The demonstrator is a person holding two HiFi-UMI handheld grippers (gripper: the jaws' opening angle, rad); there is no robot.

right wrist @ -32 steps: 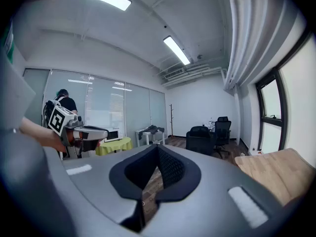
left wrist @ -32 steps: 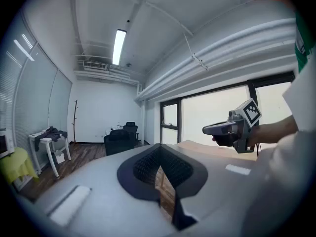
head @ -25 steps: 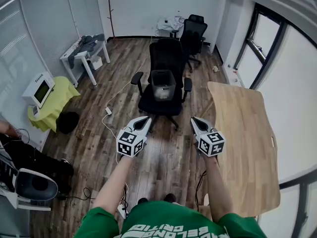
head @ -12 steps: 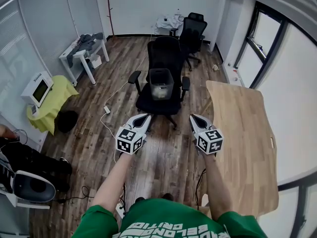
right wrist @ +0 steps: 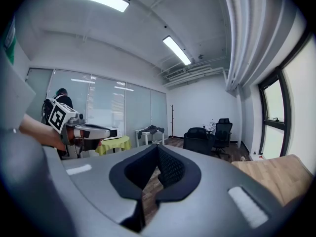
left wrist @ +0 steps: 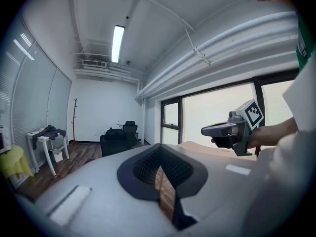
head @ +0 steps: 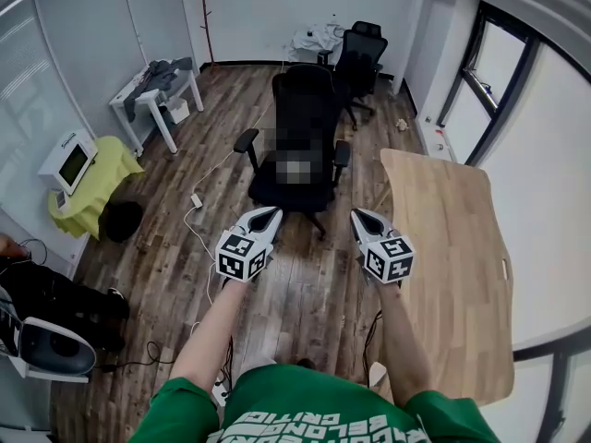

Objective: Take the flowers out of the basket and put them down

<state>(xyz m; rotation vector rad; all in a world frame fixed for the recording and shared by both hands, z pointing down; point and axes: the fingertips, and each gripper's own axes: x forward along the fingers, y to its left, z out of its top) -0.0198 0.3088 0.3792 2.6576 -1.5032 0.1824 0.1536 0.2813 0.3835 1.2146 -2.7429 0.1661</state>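
Scene: office w/ wood-plank floor [head: 314, 293], seen from above; wearer in green shirt [head: 305, 413] at bottom center holds both tools out at mid-frame.
L tool: left gripper [head: 273, 211], center-left, jaws closed, nothing between them; pads meet at the tips in its own view, w/ only a thin slit of floor below.
R tool: right gripper [head: 355, 214], center-right, jaws closed tip to tip, empty.
Markers: black-and-white square codes on each gripper's cube; no letters.
Task items: the flowers and the basket can't be made out in any view; the seat of the black office chair [head: 305, 109], upper center ahead of both grippers, is obscured.
Writing: white block lettering on the shirt, upside down and cut off at the bottom edge, not legible in full. Small label on the white monitor-like unit [head: 69, 160] at left, too small to read.
Right side: light wood table [head: 452, 266], just beside the right gripper.
Upper left: white table [head: 152, 100] w/ grey clothing [head: 166, 72] on it; yellow-green cloth [head: 102, 187] under the white unit.
Top center: second black chair [head: 362, 58]; bare coat stand [head: 205, 17] by the white wall.
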